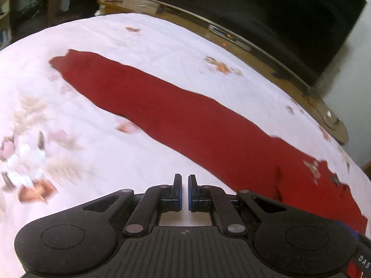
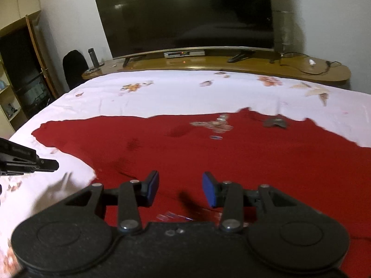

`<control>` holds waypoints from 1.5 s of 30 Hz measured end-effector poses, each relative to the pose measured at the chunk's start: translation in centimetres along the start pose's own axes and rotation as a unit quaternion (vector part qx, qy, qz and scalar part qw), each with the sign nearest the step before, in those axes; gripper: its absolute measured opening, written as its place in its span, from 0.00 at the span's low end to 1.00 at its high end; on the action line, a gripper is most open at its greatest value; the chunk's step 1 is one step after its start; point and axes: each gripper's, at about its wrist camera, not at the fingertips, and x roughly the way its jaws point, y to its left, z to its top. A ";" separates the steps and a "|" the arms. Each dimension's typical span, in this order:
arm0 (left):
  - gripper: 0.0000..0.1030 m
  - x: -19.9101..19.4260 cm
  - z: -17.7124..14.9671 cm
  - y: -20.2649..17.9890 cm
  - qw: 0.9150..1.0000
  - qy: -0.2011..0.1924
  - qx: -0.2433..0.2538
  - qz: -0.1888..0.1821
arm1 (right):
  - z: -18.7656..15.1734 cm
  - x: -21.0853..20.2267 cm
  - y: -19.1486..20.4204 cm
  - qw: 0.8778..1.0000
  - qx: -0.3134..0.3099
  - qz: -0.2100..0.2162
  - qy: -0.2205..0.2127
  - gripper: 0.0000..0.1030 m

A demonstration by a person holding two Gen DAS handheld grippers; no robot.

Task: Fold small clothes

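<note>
two grippers hang over a bed with a white floral sheet (image 2: 162, 90), and one red garment (image 2: 208, 153) lies spread flat on it. going left to right in the left wrist view: blurred flower prints on the sheet (image 1: 104, 143), then the garment (image 1: 176, 115) running as a long red band from upper left down to the lower right corner, with a small pale print (image 1: 313, 165) near its right end. the left gripper (image 1: 184, 192) sits low in the middle of that view, its blue pads pressed together with only a thin slit between them and nothing in it; bare sheet lies under its tips, the garment just beside it to the right. a wooden shelf (image 1: 266, 53) and a dark tv (image 1: 266, 11) stand beyond the bed.

in the right wrist view, the left gripper's black body (image 2: 25, 159) pokes in at the left edge, above the sheet near the garment's left end. a dark chair (image 2: 74, 67) and a bottle (image 2: 92, 56) stand at the back left, then the tv (image 2: 185, 14) on the shelf (image 2: 231, 66). the right gripper (image 2: 180, 187) hovers over the red cloth, jaws spread apart and empty. a grey tag or patch (image 2: 276, 122) lies near the garment's far right edge.
</note>
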 end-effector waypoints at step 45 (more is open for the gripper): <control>0.02 4.7 12.0 14.4 0.998 -0.032 -0.052 0.030 | 0.9 8.4 11.3 0.999 0.014 -0.039 0.026 0.45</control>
